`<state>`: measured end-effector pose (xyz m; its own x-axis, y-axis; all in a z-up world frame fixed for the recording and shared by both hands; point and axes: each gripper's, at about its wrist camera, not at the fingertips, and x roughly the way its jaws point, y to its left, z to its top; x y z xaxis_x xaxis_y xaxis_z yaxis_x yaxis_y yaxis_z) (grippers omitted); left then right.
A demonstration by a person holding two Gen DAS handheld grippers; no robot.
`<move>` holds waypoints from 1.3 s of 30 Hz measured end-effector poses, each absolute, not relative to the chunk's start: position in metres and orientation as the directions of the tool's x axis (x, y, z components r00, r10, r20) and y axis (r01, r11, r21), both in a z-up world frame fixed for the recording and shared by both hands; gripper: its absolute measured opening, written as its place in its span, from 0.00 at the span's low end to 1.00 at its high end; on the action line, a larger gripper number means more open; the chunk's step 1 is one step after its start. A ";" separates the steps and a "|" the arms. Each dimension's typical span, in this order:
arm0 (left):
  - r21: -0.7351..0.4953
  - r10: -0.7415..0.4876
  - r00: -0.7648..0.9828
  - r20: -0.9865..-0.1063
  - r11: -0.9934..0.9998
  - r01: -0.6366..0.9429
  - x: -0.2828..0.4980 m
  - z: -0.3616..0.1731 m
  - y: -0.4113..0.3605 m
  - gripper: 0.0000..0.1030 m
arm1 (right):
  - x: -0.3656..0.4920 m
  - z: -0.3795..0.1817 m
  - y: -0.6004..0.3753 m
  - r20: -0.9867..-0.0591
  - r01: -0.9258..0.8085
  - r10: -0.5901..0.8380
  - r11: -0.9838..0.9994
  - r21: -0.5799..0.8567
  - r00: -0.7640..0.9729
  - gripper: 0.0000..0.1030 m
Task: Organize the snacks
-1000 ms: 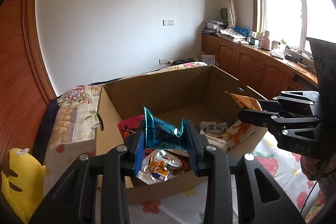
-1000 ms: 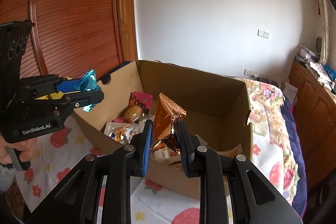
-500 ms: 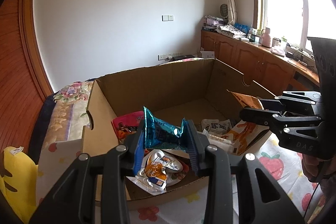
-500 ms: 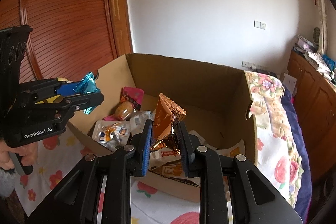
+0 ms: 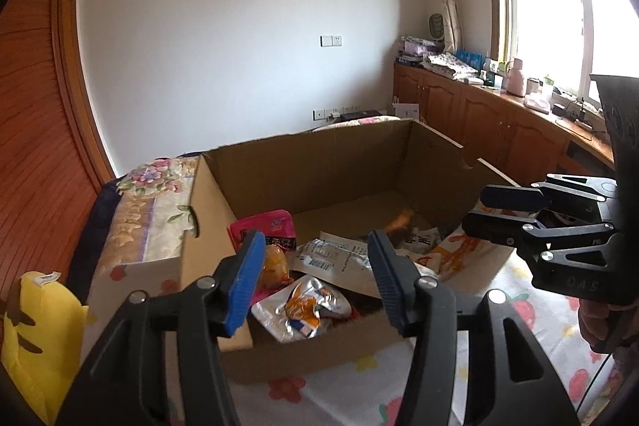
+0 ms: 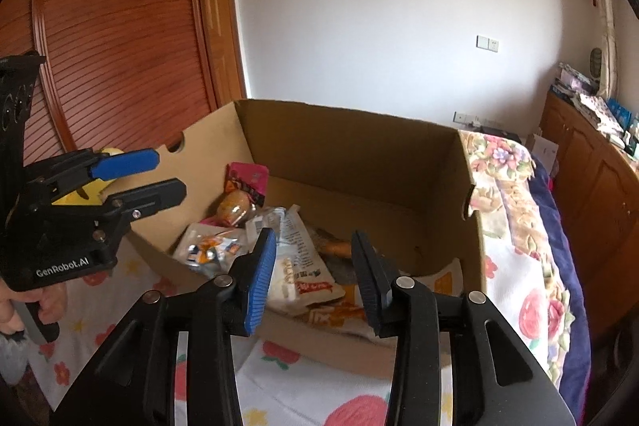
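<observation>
- A yellow plush toy with dark stripes [image 5: 36,338] sat at the far left on the bed, beside the box.
- The left gripper [image 5: 315,282] hovered above the near left corner of the open brown cardboard box [image 5: 319,162]; its blue-padded fingers [image 5: 245,278] were opening, with nothing between them.
- Inside the box on the left lay a pink snack packet [image 5: 263,226], a round orange-yellow snack [image 5: 274,262] against it, and a crumpled silver foil packet with orange print [image 5: 303,306] nearer the front wall.
- Toward the middle lay a flat white printed pouch [image 6: 299,258], and past it a blurred orange-brown packet [image 6: 335,246] on the box floor.
- The right gripper [image 6: 313,276] hung over the near right part of the box, its fingers [image 6: 261,278] also opening and holding nothing.
- The box rested on a white bedsheet with red strawberry and flower prints [image 6: 319,398]; a floral quilt [image 6: 515,226] lay along its right side.
</observation>
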<state>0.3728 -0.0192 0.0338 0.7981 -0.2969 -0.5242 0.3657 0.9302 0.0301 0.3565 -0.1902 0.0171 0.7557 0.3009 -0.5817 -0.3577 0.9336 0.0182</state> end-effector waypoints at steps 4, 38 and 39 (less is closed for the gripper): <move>0.034 -0.295 0.808 -0.510 0.932 0.362 0.340 0.049 -0.017 0.53 | 0.324 0.033 -0.189 -0.569 -0.357 0.302 0.934 0.015 0.765 0.38; 0.045 -0.232 0.836 -0.498 0.955 0.293 0.101 0.035 0.003 0.60 | 0.085 0.041 -0.187 -0.498 -0.300 0.282 0.953 0.045 0.820 0.42; 0.042 -0.233 0.836 -0.496 0.956 0.292 0.099 0.035 0.003 0.62 | 0.083 0.039 -0.188 -0.497 -0.294 0.278 0.955 0.047 0.822 0.44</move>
<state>0.0987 0.0031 0.0351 0.8362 -0.2332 -0.4964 0.2917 0.9556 0.0425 0.0829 -0.1878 0.0392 0.8222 0.2780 -0.4967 -0.2945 0.9545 0.0467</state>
